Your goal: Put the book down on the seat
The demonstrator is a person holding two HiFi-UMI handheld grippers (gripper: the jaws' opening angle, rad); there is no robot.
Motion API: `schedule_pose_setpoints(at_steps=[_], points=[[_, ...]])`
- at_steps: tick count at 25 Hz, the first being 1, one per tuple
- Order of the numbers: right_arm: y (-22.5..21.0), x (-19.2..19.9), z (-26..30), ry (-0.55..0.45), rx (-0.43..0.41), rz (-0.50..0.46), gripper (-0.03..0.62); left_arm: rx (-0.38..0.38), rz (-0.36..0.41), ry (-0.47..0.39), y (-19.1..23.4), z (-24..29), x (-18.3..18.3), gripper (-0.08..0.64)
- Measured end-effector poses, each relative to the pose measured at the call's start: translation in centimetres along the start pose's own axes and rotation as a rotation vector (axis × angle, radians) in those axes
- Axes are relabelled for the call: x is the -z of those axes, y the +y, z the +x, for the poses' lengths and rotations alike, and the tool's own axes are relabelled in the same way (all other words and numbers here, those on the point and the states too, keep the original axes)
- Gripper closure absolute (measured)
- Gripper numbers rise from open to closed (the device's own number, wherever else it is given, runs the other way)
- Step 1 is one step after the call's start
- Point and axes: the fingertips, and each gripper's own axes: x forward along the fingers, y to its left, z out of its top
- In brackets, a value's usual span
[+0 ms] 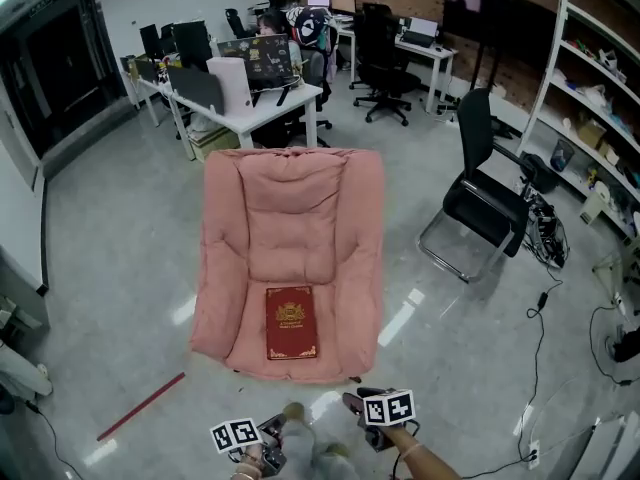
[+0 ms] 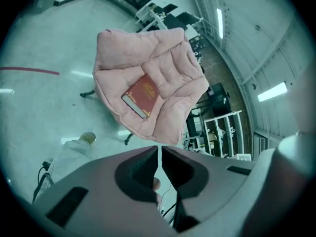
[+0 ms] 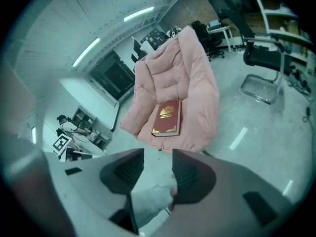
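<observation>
Now: red book point(image 1: 291, 322) found laid on the pink armchair point(image 1: 225, 238), both grippers clear of it.
The book is seen lying flat, cover up, at the front of the seat cushion. The left gripper point(image 2: 159, 154) is held well apart from the chair, jaws drawn almost together with nothing between them. The right gripper point(image 3: 157, 158) is held equally clear, jaws partly apart and empty.
</observation>
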Motion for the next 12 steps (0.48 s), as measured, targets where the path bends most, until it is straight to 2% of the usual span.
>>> schedule_pose_setpoints(at_steps=[6, 12], points=[[1.5, -0.7, -4.0, -0.029, -0.014, -0.147, 0.407, 0.018, 0.034, -0.114, -1.9, -3.5, 0.9, 0.535], [3.6, -1.9, -7.0, -0.095, -0.065, -0.170, 0.410, 0.027, 0.216, -0.212, -6.2, -7.2, -0.2, 0.535]])
